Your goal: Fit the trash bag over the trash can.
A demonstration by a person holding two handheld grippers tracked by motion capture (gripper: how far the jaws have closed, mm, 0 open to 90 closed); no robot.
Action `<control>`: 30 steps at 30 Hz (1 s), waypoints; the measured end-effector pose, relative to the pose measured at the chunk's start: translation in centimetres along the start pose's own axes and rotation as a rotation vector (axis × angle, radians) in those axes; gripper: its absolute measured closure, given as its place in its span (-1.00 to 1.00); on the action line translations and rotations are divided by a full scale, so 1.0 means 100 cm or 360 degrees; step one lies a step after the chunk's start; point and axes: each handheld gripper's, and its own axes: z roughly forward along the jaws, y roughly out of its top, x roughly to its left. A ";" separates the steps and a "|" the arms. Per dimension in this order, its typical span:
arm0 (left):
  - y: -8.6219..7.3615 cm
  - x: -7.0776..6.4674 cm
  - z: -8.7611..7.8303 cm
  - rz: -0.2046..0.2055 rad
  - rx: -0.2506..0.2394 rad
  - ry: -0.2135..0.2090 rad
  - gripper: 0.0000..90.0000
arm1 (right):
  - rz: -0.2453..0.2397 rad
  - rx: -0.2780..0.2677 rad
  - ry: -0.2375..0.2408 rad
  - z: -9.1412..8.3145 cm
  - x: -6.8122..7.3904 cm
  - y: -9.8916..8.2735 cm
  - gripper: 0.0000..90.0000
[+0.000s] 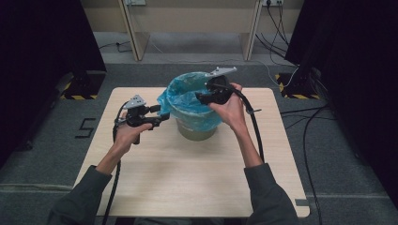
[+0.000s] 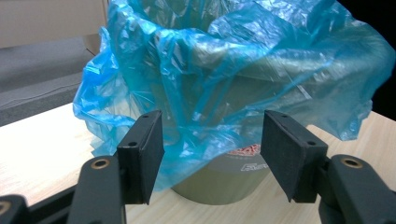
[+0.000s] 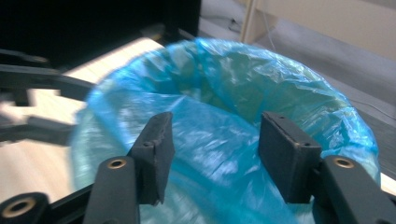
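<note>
- High view: a pale wooden table [image 1: 187, 187] sits on grey carpet, with dark curtains on both sides and a light wood desk frame at the back wall. Cables run over the floor on the right, and there's a black "5" marked on the carpet to the left. Near the table's far middle stands a bin [image 1: 196, 131] lined with a blue plastic bag [image 1: 187, 101] that's folded over the rim. The left gripper [image 1: 157, 117] is just beside the bag's left edge, and the right gripper [image 1: 202, 97] is up at the rim on the right side.
- Left gripper view: the jaws are spread apart with nothing pinched. The bag's [image 2: 224, 70] crinkly skirt hangs right in front of them, and the olive bin wall [image 2: 224, 182] with a red label pokes out below, standing on the wood.
- Right gripper view: a bit blurry, but the jaws stand released over the bag's [image 3: 224, 140] open mouth, gripping nothing. Grey floor and desk legs show behind.
</note>
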 end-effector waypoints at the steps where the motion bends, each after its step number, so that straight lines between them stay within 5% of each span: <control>1: 0.000 0.000 0.000 0.0000 0.0000 0.0000 -0.13 | 0.0000 0.0000 0.0000 0.000 0.000 0.000 0.04; 7: -0.011 -0.004 -0.013 0.0042 0.0018 0.0007 -0.19 | -0.0010 0.0313 -0.0002 0.036 -0.006 -0.010 0.07; 13: -0.030 -0.006 -0.027 0.0076 0.0055 0.0032 -0.22 | 0.0037 0.0298 0.0020 0.031 -0.008 -0.011 -0.01; 19: -0.058 -0.006 -0.037 0.0104 0.0115 0.0078 -0.25 | 0.0065 0.0109 0.0001 0.010 -0.003 0.007 -0.08; 27: -0.101 0.004 -0.047 0.0034 0.0207 0.0131 -0.26 | 0.0140 0.0174 -0.0006 0.040 -0.003 0.022 -0.02; 30: -0.113 0.011 -0.050 0.0018 0.0258 0.0150 -0.26 | 0.0103 0.0307 0.0009 0.054 0.000 0.022 -0.01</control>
